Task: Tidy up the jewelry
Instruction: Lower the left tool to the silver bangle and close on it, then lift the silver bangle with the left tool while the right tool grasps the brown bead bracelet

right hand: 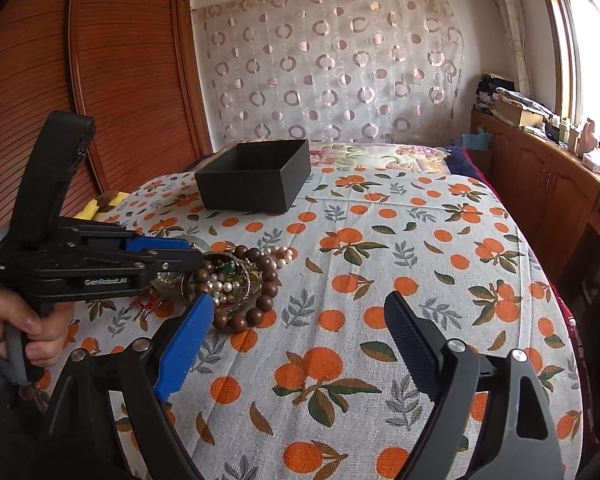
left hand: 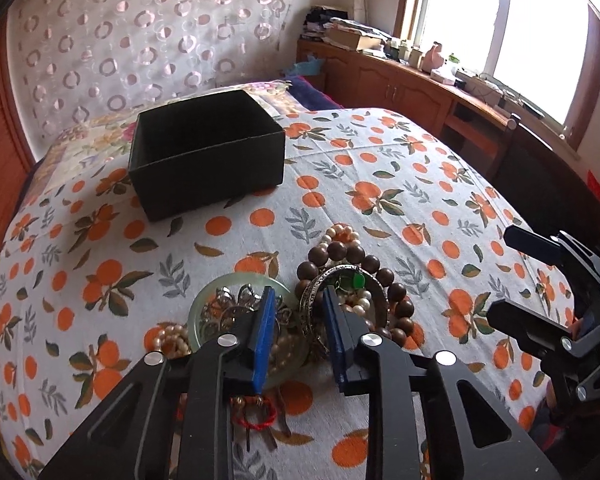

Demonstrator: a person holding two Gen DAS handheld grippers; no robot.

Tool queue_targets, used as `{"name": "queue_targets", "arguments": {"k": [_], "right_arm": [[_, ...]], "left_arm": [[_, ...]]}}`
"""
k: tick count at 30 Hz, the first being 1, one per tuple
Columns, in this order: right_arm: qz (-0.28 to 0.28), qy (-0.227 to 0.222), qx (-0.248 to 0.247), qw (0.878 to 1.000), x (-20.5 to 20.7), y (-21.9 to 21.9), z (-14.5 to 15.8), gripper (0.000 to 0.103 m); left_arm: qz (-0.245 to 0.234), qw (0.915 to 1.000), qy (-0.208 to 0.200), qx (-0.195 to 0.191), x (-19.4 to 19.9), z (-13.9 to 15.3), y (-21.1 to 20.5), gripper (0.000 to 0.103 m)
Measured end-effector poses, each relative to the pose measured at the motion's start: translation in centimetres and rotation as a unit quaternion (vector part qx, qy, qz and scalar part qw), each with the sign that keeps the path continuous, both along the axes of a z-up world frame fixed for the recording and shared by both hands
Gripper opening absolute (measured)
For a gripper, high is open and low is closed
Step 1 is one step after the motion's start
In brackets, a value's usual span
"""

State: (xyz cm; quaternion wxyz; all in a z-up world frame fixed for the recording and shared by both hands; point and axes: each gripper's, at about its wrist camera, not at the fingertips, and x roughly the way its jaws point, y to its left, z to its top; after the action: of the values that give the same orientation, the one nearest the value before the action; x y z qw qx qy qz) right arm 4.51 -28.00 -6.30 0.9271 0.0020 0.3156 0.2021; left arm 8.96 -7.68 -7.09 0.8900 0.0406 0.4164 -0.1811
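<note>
Left tongs (left hand: 298, 300) narrowly parted, half-hiding jewelry pile (left hand: 340, 280); right tongs (right hand: 300, 312) wide.

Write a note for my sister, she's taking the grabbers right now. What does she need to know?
Left gripper: jaws partly open over the jewelry pile, gripping nothing that I can see.
Right gripper: jaws wide open, empty, hovering above the bedspread beside the pile.
Black box: open, sitting farther back on the bed; no jewelry visible inside.
Done: nothing moved to the box yet.
Left: pick up beads, pearls and bangles and put them in.
</note>
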Motion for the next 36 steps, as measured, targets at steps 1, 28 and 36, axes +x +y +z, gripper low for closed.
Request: {"name": "queue_targets", "arguments": {"k": [1, 28, 36], "right_arm": [[0.000, 0.000, 0.000, 1.000, 0.0, 0.1, 0.0, 0.089], [0.103, 0.061, -0.024, 0.992, 2.5, 4.6, -1.2, 0.066], [0.098, 0.065, -0.048, 0.992, 4.8, 4.8, -1.4, 0.046]], "left_arm": [[-0.003, 1.0000, -0.001, 0.000, 0.0, 0.0, -0.1, 0.009], [0.040, 0.9927, -0.110, -0.029, -2.4, 4.2, 1.5, 0.002], [0.060, 0.9910, -0.116, -0.028, -2.9, 4.7, 3.4, 0.002]]}}
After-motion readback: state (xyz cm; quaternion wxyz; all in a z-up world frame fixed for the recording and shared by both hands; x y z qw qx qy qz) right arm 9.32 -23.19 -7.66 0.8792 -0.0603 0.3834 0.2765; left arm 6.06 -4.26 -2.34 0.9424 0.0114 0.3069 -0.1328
